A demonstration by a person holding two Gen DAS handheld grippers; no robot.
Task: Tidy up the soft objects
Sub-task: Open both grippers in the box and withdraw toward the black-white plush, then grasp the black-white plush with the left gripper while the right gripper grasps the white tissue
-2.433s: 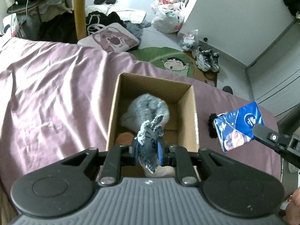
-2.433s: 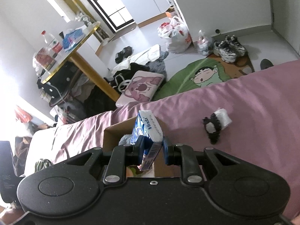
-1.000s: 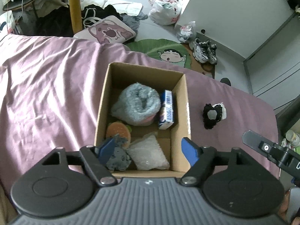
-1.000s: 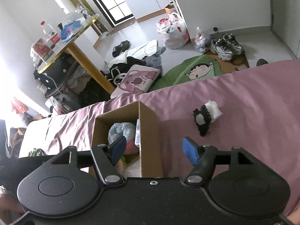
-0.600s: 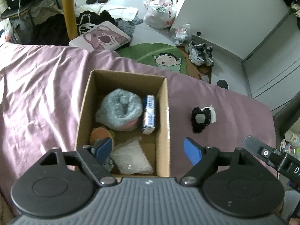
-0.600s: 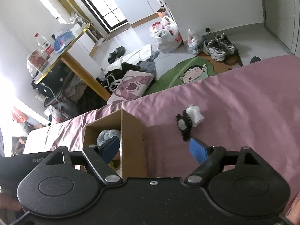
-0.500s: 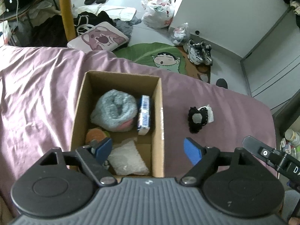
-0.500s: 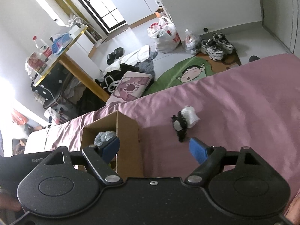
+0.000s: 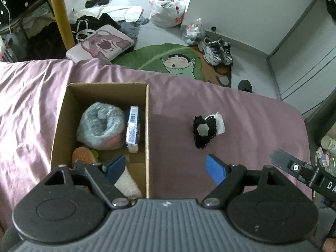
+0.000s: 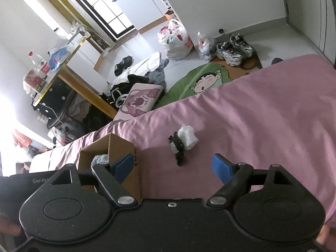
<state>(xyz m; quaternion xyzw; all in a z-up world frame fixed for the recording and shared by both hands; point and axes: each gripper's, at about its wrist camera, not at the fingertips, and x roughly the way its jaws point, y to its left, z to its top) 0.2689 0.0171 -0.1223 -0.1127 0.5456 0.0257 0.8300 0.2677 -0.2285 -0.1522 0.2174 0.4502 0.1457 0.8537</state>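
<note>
Bedding in a mauve-pink sheet (image 9: 210,96) fills most of both views, wrinkled on the left side and smoother toward the right. Beyond its far edge lies a grey floor with a green leaf-shaped cartoon rug (image 9: 168,56), a pink cushion with an animal face (image 9: 100,44), a pair of sneakers (image 9: 217,50), tied white plastic bags (image 9: 168,12), black slippers (image 9: 97,0) and heaps of dark clothing. A table with a yellow wooden leg (image 10: 88,92) holds bottles and clutter in the right wrist view, with white cabinets and a window behind it.

On the sheet stands an open cardboard box (image 9: 148,130). Inside it are a rolled grey fuzzy cloth (image 9: 100,126), a blue-and-white tissue pack (image 9: 132,128) standing on edge against the right wall, an orange burger-like toy (image 9: 80,156) and a white pouch (image 9: 126,185) near the front.

Well to the right of the box, lying loose on the sheet, is a small black-and-white soft item (image 9: 206,127), dark lacy fabric around a white bundle.

The left gripper (image 9: 166,167) hovers above the box's right wall, blue-padded fingers spread wide and empty. The right gripper (image 10: 174,166) hangs over the sheet with the soft item ahead between its fingers, also spread apart and holding nothing.
</note>
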